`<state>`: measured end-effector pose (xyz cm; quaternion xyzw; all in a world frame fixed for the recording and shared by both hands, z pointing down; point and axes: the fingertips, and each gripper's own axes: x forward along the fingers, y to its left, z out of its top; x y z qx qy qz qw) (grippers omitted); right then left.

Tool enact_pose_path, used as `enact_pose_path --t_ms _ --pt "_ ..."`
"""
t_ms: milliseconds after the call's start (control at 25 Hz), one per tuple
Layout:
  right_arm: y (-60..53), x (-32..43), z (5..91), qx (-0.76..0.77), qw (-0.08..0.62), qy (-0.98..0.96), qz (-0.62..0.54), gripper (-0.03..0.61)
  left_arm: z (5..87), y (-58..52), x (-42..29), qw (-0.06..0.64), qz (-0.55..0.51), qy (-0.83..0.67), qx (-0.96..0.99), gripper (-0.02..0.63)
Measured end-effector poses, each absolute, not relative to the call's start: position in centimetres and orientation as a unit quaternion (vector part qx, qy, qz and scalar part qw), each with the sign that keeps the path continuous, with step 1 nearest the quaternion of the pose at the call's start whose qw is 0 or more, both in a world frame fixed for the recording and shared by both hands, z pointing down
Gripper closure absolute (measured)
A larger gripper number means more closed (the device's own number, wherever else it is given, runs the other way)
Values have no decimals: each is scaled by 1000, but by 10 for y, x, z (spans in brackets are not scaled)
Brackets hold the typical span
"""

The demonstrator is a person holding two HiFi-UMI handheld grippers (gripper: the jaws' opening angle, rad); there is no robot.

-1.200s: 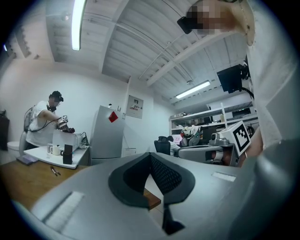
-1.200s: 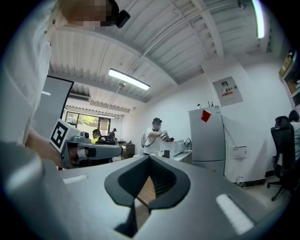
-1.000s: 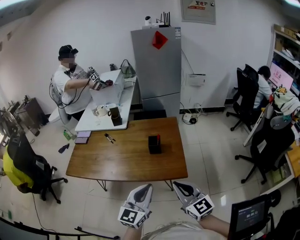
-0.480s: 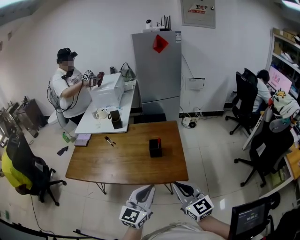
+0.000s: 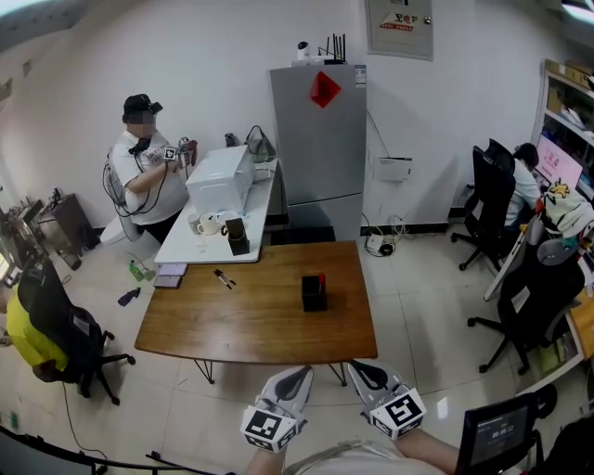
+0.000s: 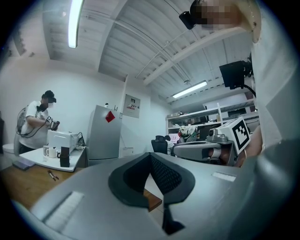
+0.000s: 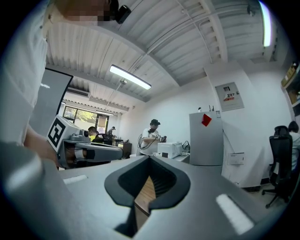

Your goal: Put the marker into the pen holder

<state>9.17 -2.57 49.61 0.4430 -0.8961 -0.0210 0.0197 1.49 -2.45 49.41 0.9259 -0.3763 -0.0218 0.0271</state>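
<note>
No text legible (wall sign [image 5: 399, 26] too small).

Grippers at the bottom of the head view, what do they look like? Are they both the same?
Yes, they match. The left gripper and right gripper are pale grey, smooth and pointed like beaks, with dark ribbed pads inside. Each carries a white cube printed with black square markers. The person wears a light-coloured top.
</note>
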Motion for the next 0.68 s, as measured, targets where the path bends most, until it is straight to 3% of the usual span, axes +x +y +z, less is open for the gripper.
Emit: enact_pose_path --t_ms 680 --pt "-21 73 496 441 16 -897 -24 577 487 -15 -3 28 -27 -388 921 597"
